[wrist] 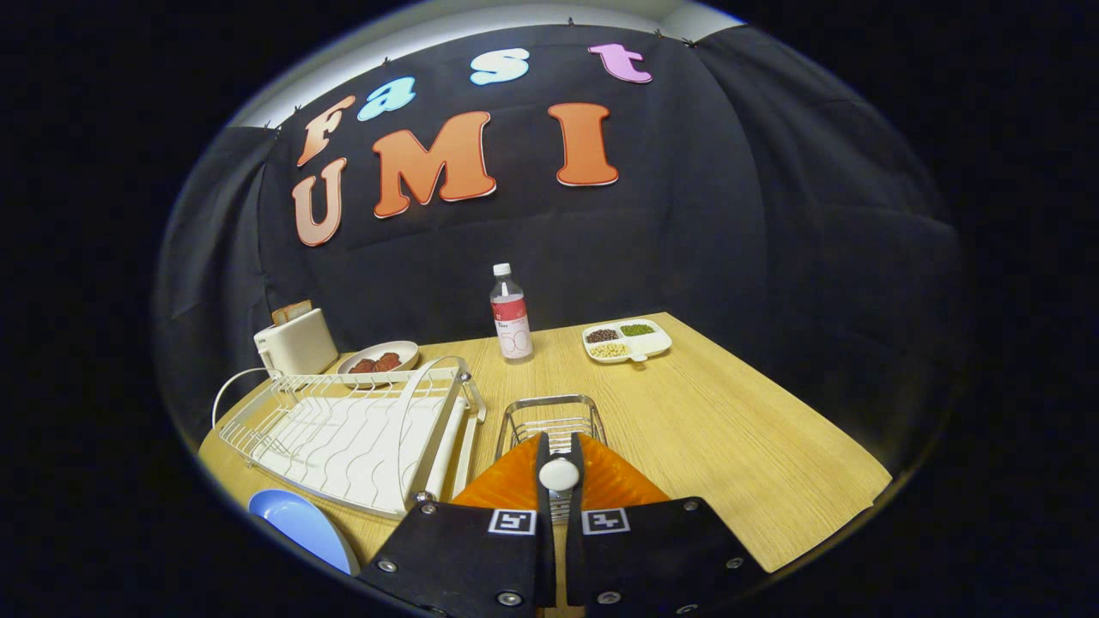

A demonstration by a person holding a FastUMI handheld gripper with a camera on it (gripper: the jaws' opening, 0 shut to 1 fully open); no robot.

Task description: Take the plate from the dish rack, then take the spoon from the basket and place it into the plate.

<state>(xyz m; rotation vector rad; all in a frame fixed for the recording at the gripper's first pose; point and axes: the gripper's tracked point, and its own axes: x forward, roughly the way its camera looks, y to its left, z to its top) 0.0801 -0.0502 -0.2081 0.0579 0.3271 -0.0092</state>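
I had my gripper (559, 459) pinching the white spoon (559, 474) above the wire basket (550, 418), the blue plate (302, 525) at the table's (730, 429) near corner.

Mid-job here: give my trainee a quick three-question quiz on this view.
1. True or false: a plate stands in the dish rack.
2. What is the tool shut on? A) a bottle B) the white spoon C) a toaster
3. Fill in: the plate lying on the table by the rack's near corner is ____ in colour.

Key: 1 false; 2 B; 3 blue.
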